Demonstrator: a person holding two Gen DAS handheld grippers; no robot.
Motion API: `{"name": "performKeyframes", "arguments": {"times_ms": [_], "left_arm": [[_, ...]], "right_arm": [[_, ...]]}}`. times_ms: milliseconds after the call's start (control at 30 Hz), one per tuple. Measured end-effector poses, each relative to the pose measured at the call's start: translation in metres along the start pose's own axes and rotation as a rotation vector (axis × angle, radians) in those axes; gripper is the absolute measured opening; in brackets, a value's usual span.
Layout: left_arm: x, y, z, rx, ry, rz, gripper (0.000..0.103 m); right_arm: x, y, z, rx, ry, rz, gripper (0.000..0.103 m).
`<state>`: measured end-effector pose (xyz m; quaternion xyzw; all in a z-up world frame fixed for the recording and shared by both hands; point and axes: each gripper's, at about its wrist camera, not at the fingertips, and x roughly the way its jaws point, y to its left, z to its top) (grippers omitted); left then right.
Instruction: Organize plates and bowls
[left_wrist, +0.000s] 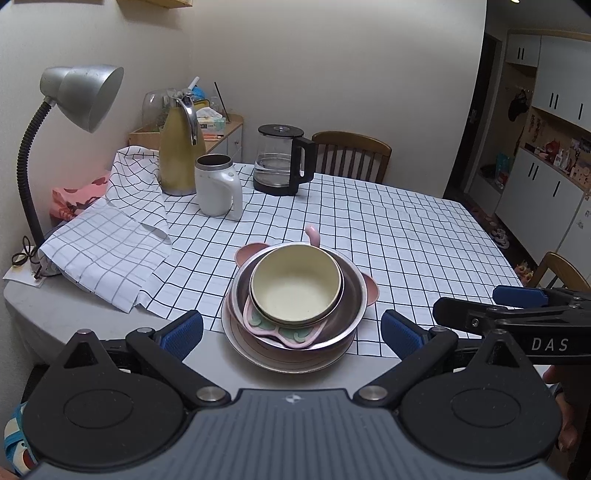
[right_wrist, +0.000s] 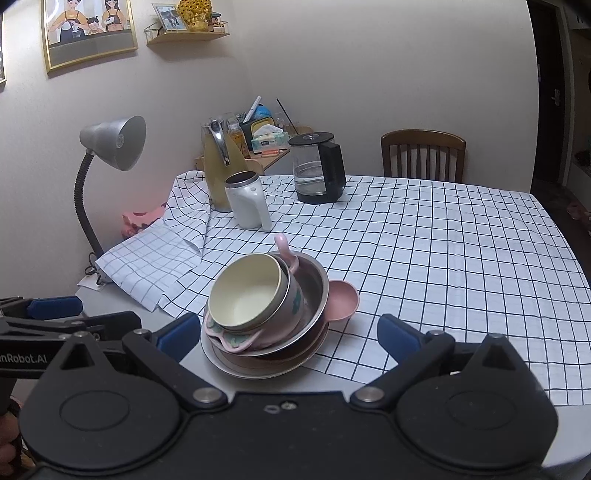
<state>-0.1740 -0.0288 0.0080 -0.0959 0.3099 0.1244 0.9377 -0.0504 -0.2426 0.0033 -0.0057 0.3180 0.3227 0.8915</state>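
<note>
Bare checked cloth right of the dish stack; white mug, kettle well behind.

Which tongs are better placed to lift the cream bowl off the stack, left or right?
Probably the left tongs: the cream bowl sits centred between their open jaws. From the right tongs, also open, the tilted stack lies left of centre.
</note>
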Motion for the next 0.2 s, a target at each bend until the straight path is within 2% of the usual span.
{"name": "performKeyframes", "arguments": {"times_ms": [200], "left_arm": [[0.0040, -0.0004, 0.0015, 0.002, -0.006, -0.003, 0.103]], "right_arm": [[0.0032, -0.0003, 0.0008, 0.001, 0.004, -0.002, 0.103]]}}
